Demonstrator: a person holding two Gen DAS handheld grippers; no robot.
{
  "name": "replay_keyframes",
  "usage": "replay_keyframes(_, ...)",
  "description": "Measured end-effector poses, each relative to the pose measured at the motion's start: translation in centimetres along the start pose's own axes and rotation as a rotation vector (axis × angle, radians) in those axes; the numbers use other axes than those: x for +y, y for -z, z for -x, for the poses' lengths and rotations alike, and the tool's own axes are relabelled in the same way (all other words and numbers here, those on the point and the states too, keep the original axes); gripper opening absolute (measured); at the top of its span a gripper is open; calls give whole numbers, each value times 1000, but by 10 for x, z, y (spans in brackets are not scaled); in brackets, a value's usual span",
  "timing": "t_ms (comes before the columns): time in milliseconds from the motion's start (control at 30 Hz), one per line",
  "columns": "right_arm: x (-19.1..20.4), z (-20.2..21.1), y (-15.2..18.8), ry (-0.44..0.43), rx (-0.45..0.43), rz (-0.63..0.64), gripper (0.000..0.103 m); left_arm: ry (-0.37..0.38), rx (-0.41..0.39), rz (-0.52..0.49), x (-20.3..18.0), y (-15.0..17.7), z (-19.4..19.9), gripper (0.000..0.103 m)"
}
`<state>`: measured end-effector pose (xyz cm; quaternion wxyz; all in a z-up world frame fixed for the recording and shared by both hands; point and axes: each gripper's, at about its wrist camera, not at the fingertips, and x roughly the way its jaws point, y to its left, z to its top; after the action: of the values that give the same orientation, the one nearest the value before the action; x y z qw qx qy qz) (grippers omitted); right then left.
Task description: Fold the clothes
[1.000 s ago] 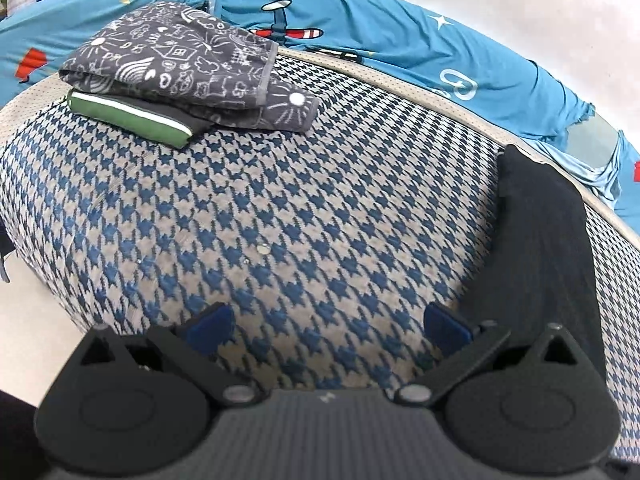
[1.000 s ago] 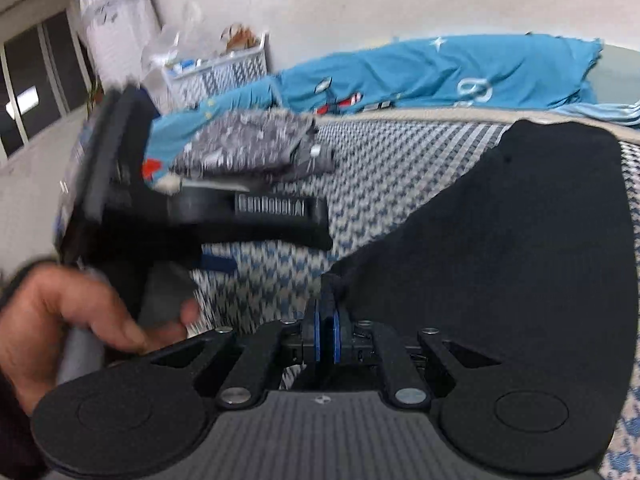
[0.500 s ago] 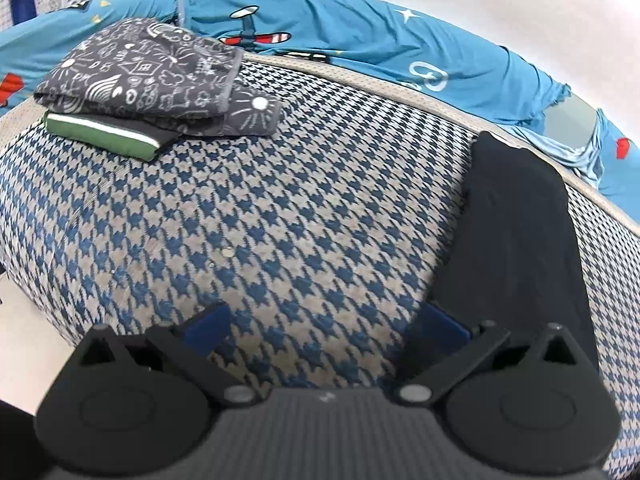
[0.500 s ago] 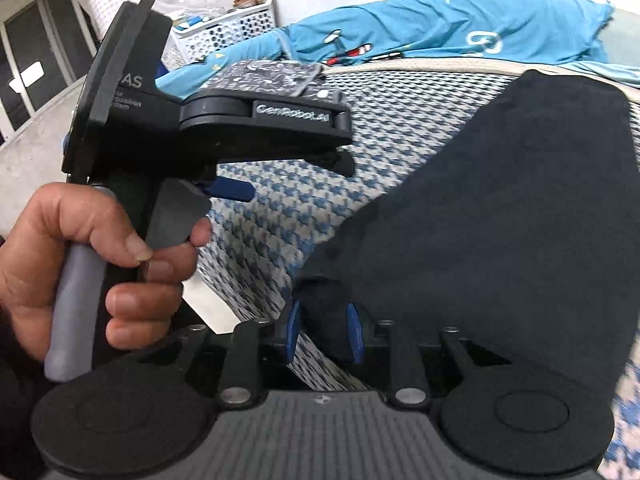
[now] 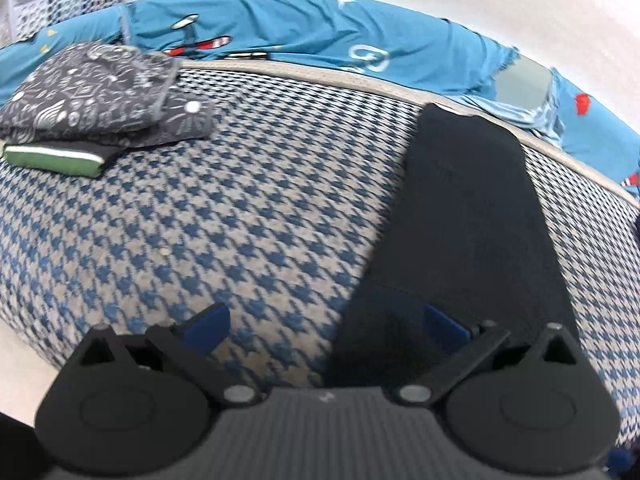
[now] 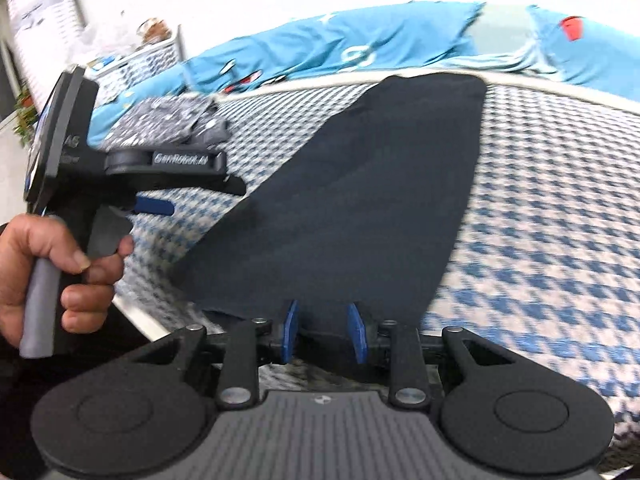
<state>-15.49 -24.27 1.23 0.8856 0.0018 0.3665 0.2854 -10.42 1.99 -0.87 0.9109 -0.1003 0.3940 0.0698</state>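
Left wrist view: left claw (image 5: 324, 326) spread wide, empty; black garment (image 5: 460, 216) at right, long axis running toward upper frame.

Right wrist view: right claw (image 6: 324, 330) just parting, released; garment (image 6: 360, 200) directly ahead, nearest edge between pads.

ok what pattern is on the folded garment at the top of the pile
Dark grey with white doodle-style drawings; the folded garment shows best in the left wrist view.

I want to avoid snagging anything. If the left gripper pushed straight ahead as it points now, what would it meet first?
Probably the houndstooth cover: the left gripper is open, with the black garment edge just right of centre. Depth is uncertain.
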Motion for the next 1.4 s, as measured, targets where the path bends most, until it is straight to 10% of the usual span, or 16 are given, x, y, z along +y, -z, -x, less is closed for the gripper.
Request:
replay_keyframes(333,-28,7,-2,114,-50,-133,28,55,32,-126,-36,15,-6,103)
replay_keyframes(1233,-14,-19,37,104,236,-75,29,33,78,-216,-57,41,-8,103)
replay_keyframes(1400,-16,1,31,115,129,-72,29,34,79,-208,-56,39,-8,103)
